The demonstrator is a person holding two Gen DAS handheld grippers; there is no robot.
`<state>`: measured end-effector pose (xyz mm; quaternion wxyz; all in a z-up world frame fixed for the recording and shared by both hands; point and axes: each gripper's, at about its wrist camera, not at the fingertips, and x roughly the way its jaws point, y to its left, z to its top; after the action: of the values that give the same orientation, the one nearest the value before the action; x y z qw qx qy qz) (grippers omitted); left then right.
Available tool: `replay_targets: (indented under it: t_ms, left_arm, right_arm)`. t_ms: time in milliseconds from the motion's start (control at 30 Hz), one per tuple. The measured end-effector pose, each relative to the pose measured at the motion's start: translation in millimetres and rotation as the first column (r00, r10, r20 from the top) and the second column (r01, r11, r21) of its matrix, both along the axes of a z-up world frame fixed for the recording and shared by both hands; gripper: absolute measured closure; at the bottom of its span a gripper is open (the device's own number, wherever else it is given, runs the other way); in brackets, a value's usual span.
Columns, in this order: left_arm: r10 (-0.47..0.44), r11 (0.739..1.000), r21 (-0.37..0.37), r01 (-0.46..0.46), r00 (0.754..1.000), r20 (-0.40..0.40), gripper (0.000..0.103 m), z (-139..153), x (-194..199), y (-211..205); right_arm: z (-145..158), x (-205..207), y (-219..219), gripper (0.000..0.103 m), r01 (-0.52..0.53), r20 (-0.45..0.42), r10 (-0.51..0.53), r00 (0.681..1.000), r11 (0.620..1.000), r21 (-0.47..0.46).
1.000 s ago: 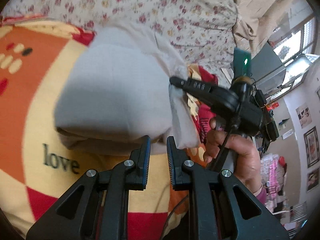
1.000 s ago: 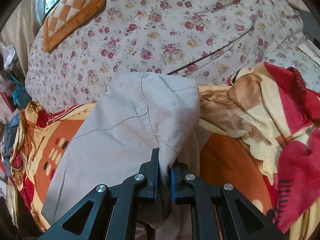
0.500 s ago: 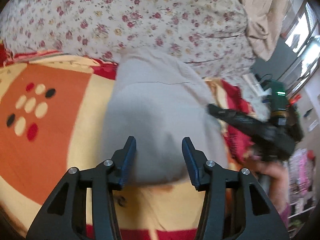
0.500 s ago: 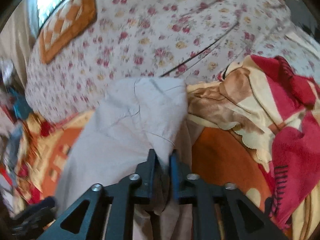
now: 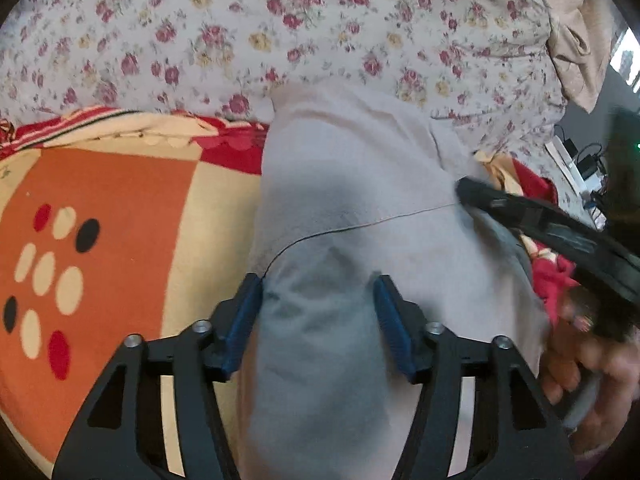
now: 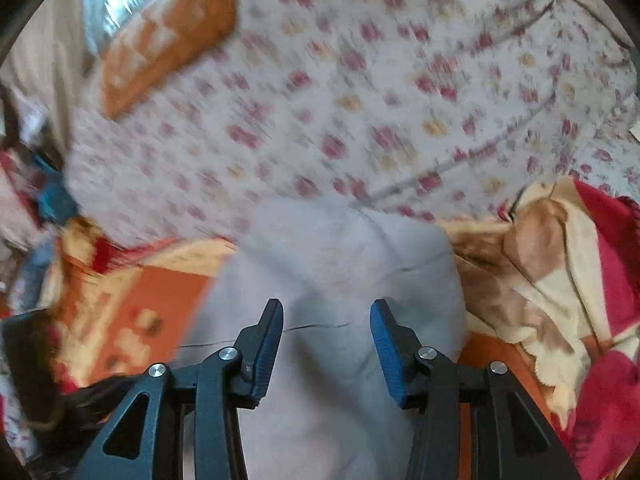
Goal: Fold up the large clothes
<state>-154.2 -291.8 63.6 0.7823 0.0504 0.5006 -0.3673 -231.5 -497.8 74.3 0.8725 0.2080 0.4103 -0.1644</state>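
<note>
A pale grey folded garment (image 5: 352, 208) lies on an orange, cream and red blanket (image 5: 120, 208). My left gripper (image 5: 318, 286) hovers over the garment's near part, jaws still opening, pads clear of the cloth. From the right edge of the left wrist view, the black fingers (image 5: 520, 212) of the other gripper reach onto the garment, held by a hand (image 5: 576, 364). In the blurred right wrist view the same garment (image 6: 340, 264) lies below my right gripper (image 6: 326, 312), whose jaws are opening with no cloth pinched between the blue pads (image 6: 384, 344).
A floral quilt (image 5: 280, 32) is heaped behind the garment. The blanket (image 6: 560, 280) is rumpled into folds to the right. A beige cloth (image 5: 580, 40) hangs far right, with cables and chargers (image 5: 580, 156) beneath it. An orange checked cushion (image 6: 168, 36) lies at the back left.
Both grippers let go of the grey garment and opened. It dropped flat onto the blanket. The left gripper swung in over the garment; the right drew back.
</note>
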Motion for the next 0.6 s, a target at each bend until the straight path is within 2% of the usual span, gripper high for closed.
replay_targets:
  t_ms: [67, 167, 233, 333, 467, 533, 600]
  left_arm:
    - [-0.023, 1.0, -0.001, 0.023, 1.0, 0.017, 0.036, -6.5, -4.4, 0.1]
    - [-0.044, 0.999, -0.017, 0.045, 0.999, 0.028, 0.032, -18.5, -9.7, 3.5]
    - [-0.033, 0.999, -0.02, 0.034, 0.999, 0.027, 0.031, -21.8, -9.6, 5.2]
    - [-0.03, 1.0, -0.008, 0.03, 0.999, 0.026, 0.031, -19.8, -10.0, 6.9]
    - [-0.028, 1.0, 0.007, 0.027, 0.998, 0.052, 0.031, -18.9, -15.1, 7.7]
    - [-0.025, 1.0, 0.021, 0.024, 0.997, 0.071, 0.031, -17.8, -18.9, 6.8]
    - [-0.023, 0.999, 0.03, 0.02, 0.996, 0.083, 0.031, -17.2, -21.0, 5.8]
  right_arm:
    - [-21.4, -1.5, -10.9, 0.06, 0.056, -0.06, -0.056, 0.997, 0.998, -0.002]
    - [-43.5, -18.3, -31.7, 0.059, 0.127, -0.056, -0.122, 0.991, 0.987, 0.099]
    - [-36.4, -25.1, -33.7, 0.059, 0.129, -0.057, -0.123, 0.991, 0.985, 0.113]
    - [-10.8, -41.4, -21.8, 0.059, 0.112, -0.038, -0.11, 0.993, 0.992, 0.057]
    - [23.7, -75.0, 10.4, 0.059, 0.041, 0.024, -0.041, 0.999, 0.999, 0.009]
    - [28.3, -88.5, 30.1, 0.059, -0.005, 0.034, 0.005, 0.999, 1.0, -0.009]
    - [18.3, -95.5, 45.0, 0.059, -0.04, 0.006, 0.04, 0.999, 0.999, -0.019]
